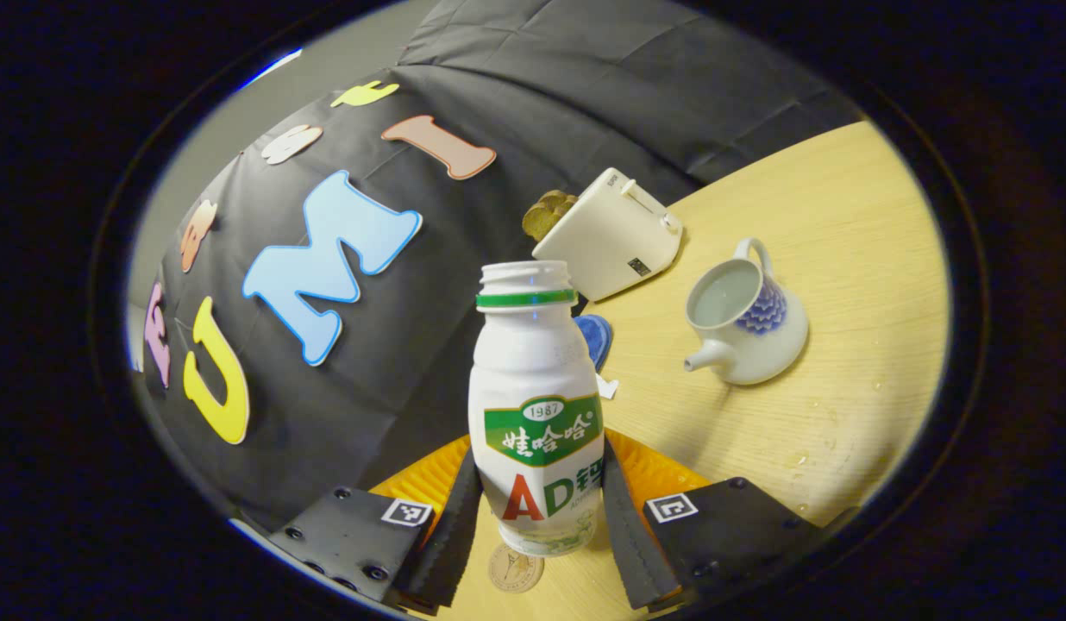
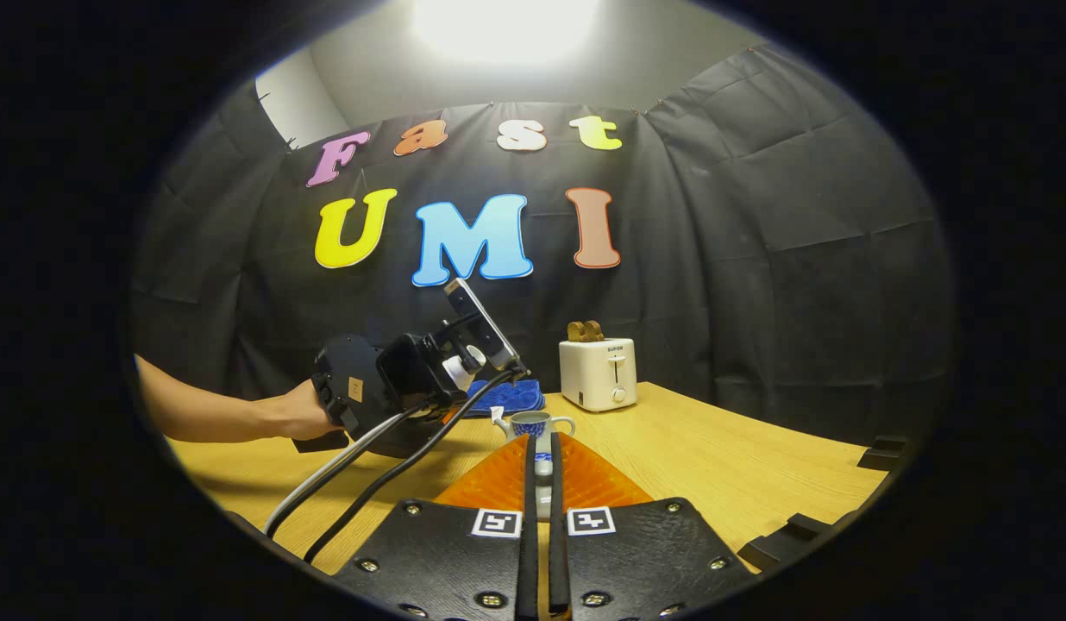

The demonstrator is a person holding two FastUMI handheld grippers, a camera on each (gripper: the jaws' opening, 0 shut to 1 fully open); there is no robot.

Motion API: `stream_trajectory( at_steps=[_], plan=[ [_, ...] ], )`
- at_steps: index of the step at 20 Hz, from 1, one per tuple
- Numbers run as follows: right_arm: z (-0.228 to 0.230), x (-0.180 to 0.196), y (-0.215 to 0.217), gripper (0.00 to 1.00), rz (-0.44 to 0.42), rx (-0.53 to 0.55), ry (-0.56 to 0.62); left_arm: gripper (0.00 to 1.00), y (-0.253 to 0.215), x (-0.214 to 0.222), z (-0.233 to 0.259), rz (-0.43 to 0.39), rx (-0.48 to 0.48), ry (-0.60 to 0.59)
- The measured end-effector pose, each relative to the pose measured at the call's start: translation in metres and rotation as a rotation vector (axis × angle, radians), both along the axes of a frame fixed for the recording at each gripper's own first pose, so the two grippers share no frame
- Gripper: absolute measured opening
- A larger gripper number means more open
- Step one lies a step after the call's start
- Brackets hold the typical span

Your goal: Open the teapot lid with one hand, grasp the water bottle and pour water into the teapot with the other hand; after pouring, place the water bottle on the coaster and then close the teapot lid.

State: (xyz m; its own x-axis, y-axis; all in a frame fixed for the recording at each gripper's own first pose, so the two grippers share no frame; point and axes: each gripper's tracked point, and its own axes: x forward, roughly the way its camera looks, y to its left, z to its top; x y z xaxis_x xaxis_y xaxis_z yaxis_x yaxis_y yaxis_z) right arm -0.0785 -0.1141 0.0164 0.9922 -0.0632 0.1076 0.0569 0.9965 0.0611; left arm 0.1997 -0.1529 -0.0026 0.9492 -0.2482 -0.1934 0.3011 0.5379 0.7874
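Left gripper [image 1: 542, 517] is clamped on the uncapped water bottle [image 1: 537, 405], tilted above the table [image 1: 843, 259] beside the open teapot [image 1: 744, 315] — right gripper [image 2: 542, 483] pinches the teapot lid [image 2: 542, 466].

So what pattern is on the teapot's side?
A blue scale-like pattern on the white teapot, beneath its handle; clearest in the left gripper view.

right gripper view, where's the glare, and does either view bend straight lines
Right gripper view: a bright ceiling light blows out the top centre, while the toaster and teapot stay readable. Left gripper view: even light, no glare; fisheye curves the table edge, and the water bottle is sharp. The right view bows the table too.
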Motion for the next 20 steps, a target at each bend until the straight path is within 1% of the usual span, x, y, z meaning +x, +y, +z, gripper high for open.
stream_trajectory(
  at_steps=[4, 7, 10, 12, 13, 14, 15, 16, 17, 18, 20],
  plan=[
    [-0.001, -0.003, -0.001, 0.05, 0.004, -0.004, -0.001, 0.8, -0.005, 0.009, 0.001, -0.005, 0.143, -0.046],
    [-0.003, -0.003, -0.004, 0.05, 0.0, 0.004, 0.0, 0.8, -0.005, 0.008, 0.004, -0.011, 0.23, -0.075],
    [-0.004, -0.002, -0.007, 0.05, -0.006, 0.007, 0.004, 0.8, -0.008, 0.009, 0.006, -0.032, 0.329, -0.105],
    [-0.006, -0.002, -0.01, 0.05, -0.012, 0.011, 0.006, 0.8, -0.011, 0.01, 0.007, -0.043, 0.371, -0.12],
    [-0.005, -0.002, -0.011, 0.05, -0.014, 0.012, 0.006, 0.75, -0.012, 0.01, 0.008, -0.048, 0.397, -0.13],
    [-0.006, -0.002, -0.012, 0.05, -0.016, 0.013, 0.006, 0.8, -0.012, 0.009, 0.009, -0.051, 0.423, -0.136],
    [-0.007, -0.002, -0.013, 0.05, -0.017, 0.014, 0.007, 0.75, -0.013, 0.009, 0.011, -0.055, 0.445, -0.141],
    [-0.007, -0.002, -0.014, 0.05, -0.018, 0.015, 0.007, 0.8, -0.014, 0.009, 0.011, -0.059, 0.46, -0.147],
    [-0.007, -0.002, -0.015, 0.05, -0.019, 0.017, 0.007, 0.75, -0.014, 0.009, 0.012, -0.063, 0.473, -0.152],
    [-0.007, -0.002, -0.015, 0.05, -0.019, 0.019, 0.007, 0.8, -0.015, 0.01, 0.012, -0.066, 0.486, -0.158],
    [-0.008, -0.002, -0.016, 0.05, -0.021, 0.018, 0.007, 0.8, -0.015, 0.011, 0.014, -0.069, 0.527, -0.175]
  ],
)
